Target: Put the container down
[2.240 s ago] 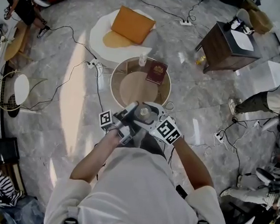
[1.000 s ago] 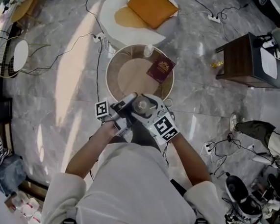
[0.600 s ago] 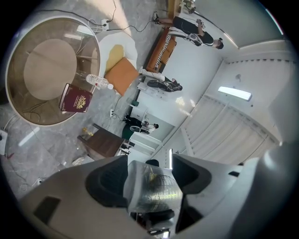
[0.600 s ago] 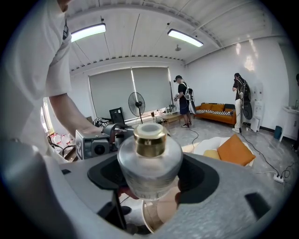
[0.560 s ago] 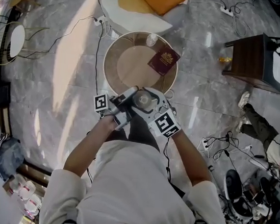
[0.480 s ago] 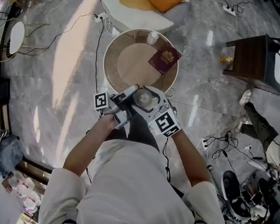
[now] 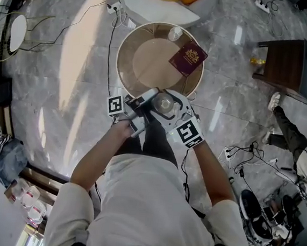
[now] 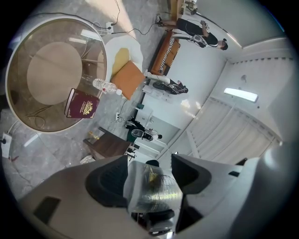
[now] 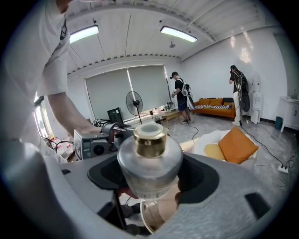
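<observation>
The container [image 7: 164, 103] is a clear round jar with a gold neck and a pale cap. It hangs over the near rim of the round glass table [image 7: 121, 73]. My right gripper [image 7: 167, 107] is shut on the jar's body [image 9: 149, 161], with the cap standing above the right gripper [image 9: 150, 176]. My left gripper [image 7: 152, 98] comes in from the left. In the left gripper view the container [image 8: 153, 186] fills the gap of the left gripper [image 8: 149, 176], and both pads lie against it.
A maroon booklet [image 7: 188, 58] and a small plastic bottle [image 7: 174, 33] lie at the table's far side. A dark wooden side table [image 7: 288, 68] stands to the right. Cables and a power strip [image 7: 229, 152] run over the marble floor, and a person's leg [image 7: 288, 127] is at the right.
The view has drifted, so the table sits slightly lower in the picture. Both grippers have stayed together on the container by the table's near rim.
</observation>
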### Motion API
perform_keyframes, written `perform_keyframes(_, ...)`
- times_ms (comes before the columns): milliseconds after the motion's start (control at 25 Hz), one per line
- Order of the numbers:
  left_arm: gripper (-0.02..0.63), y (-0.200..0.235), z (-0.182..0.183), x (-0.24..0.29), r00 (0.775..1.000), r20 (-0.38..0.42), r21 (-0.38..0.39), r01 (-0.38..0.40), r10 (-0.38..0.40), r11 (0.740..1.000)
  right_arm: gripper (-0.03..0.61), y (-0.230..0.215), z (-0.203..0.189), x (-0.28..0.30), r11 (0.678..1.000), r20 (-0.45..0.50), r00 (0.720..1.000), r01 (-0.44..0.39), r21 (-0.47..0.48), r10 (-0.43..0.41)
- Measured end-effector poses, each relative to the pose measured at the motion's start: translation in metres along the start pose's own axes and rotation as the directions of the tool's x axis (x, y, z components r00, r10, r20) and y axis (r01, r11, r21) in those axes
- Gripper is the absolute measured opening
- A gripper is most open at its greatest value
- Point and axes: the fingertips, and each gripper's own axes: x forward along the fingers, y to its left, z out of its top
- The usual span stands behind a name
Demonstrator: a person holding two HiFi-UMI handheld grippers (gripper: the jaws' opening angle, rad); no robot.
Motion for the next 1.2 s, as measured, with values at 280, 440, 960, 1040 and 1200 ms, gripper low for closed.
perform_keyframes(280, 0.268, 0.014, 0.028, -0.002, 1.000, -0.010, -0.015, -0.021, 0.021, 1.000, 0.334, -0.013, -0.009, 0.027, 0.999, -0.012, 1.000, 0.023, 0.023, -0.023)
perform_keyframes(440, 0.268, 0.032, 0.047, -0.003, 0.999, -0.013, -0.024, -0.038, 0.038, 0.999, 0.333, -0.023, -0.024, 0.044, 0.999, -0.019, 0.999, 0.037, 0.039, -0.036)
perform_keyframes(960, 0.268, 0.088, 0.108, -0.003, 0.998, -0.042, -0.050, -0.058, 0.056, 0.997, 0.333, -0.057, -0.073, 0.104, 0.994, -0.057, 0.996, 0.076, 0.074, -0.072)
perform_keyframes(1040, 0.268, 0.098, 0.116, -0.002, 0.997, -0.051, -0.045, -0.057, 0.055, 0.997, 0.333, -0.062, -0.082, 0.112, 0.994, -0.052, 0.996, 0.080, 0.073, -0.076)
perform_keyframes(1200, 0.268, 0.116, 0.128, 0.000, 0.996, -0.065, -0.034, -0.071, 0.069, 0.997, 0.333, -0.070, -0.100, 0.123, 0.993, -0.050, 0.996, 0.083, 0.089, -0.079)
